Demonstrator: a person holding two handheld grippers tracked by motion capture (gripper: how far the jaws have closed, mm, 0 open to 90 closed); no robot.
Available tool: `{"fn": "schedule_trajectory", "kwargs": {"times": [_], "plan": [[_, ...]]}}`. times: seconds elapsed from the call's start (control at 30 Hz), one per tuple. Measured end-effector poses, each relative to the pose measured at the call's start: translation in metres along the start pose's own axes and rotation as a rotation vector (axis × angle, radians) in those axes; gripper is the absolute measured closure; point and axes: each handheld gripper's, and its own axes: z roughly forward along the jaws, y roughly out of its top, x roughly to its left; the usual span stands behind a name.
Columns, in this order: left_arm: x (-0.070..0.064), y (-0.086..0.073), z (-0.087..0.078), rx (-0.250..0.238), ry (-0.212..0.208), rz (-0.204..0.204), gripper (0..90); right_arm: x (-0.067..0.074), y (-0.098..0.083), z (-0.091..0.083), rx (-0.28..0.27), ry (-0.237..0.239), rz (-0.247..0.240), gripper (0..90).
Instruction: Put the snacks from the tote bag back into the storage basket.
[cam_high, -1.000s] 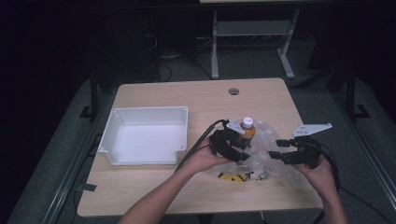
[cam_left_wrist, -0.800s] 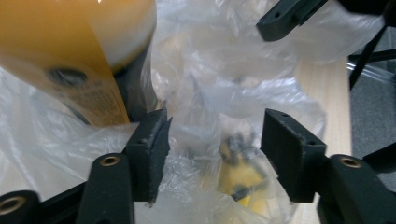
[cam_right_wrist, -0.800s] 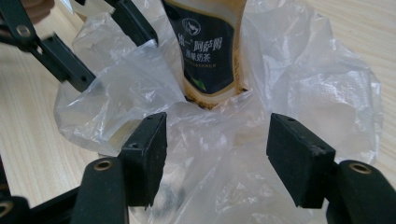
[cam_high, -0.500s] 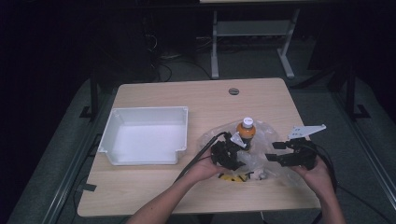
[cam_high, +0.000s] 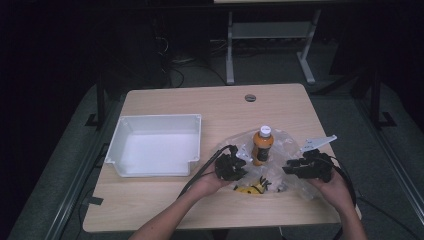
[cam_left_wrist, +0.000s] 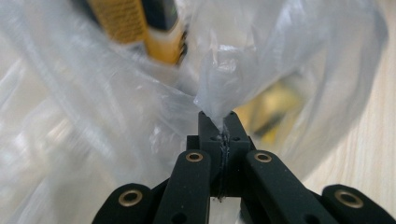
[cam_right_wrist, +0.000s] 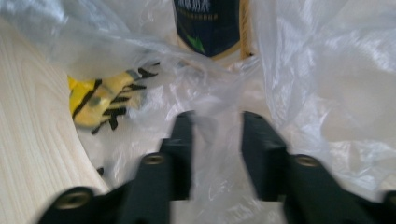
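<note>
From above, the left gripper (cam_high: 239, 167) and right gripper (cam_high: 295, 167) sit at either side of the crumpled clear plastic bag (cam_high: 285, 142) on the pale wooden worktop (cam_high: 210, 102), an orange bottle with a white cap (cam_high: 262, 145) upright in it and a white plastic tray (cam_high: 157, 145) off left. Left gripper view: jaws clamped tight on a pinch of bag film (cam_left_wrist: 224, 100). Right gripper view: jaws have just been closing, a gap remains, film (cam_right_wrist: 217, 140) lying loose between them, a yellow, black-striped item (cam_right_wrist: 105, 98) beside.
</note>
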Motion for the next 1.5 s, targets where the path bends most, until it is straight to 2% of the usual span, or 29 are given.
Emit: {"fn": "schedule_trajectory", "kwargs": {"times": [0.17,0.47,0.63,0.73,0.8,1.03,1.07,1.17,1.2,1.3,1.5], "plan": [[0.003,-0.010,-0.006,0.018,0.036,0.005,90.0,-0.004,-0.003,0.003,0.021,-0.002,0.004,81.0],[0.003,-0.017,-0.007,0.049,0.069,-0.006,90.0,-0.010,-0.013,0.004,0.042,0.000,0.008,88.6],[0.004,-0.017,-0.004,0.057,0.080,-0.013,90.0,-0.013,-0.020,0.001,0.061,-0.004,0.013,89.2],[0.006,-0.018,-0.003,0.065,0.089,-0.029,90.0,-0.015,-0.028,-0.008,0.055,-0.009,0.033,89.4],[0.008,-0.018,-0.002,0.062,0.094,-0.037,90.0,-0.016,-0.030,-0.009,0.046,-0.012,0.033,89.5],[0.010,-0.018,0.001,0.099,0.132,-0.056,90.0,-0.016,-0.030,-0.011,0.053,-0.018,0.029,89.5],[0.012,-0.019,0.002,0.102,0.138,-0.073,90.0,-0.018,-0.030,-0.010,0.048,-0.021,0.030,89.5],[0.014,-0.020,0.002,0.105,0.151,-0.087,90.0,-0.019,-0.030,-0.009,0.052,-0.024,0.036,89.5],[0.016,-0.022,0.001,0.101,0.151,-0.120,90.0,-0.020,-0.031,-0.008,0.055,-0.035,0.037,89.5],[0.018,-0.023,0.000,0.097,0.157,-0.131,90.0,-0.022,-0.032,-0.009,0.048,-0.035,0.044,89.5],[0.017,-0.022,0.002,0.101,0.170,-0.124,90.0,-0.025,-0.034,-0.011,0.036,-0.054,0.054,89.5]]}}
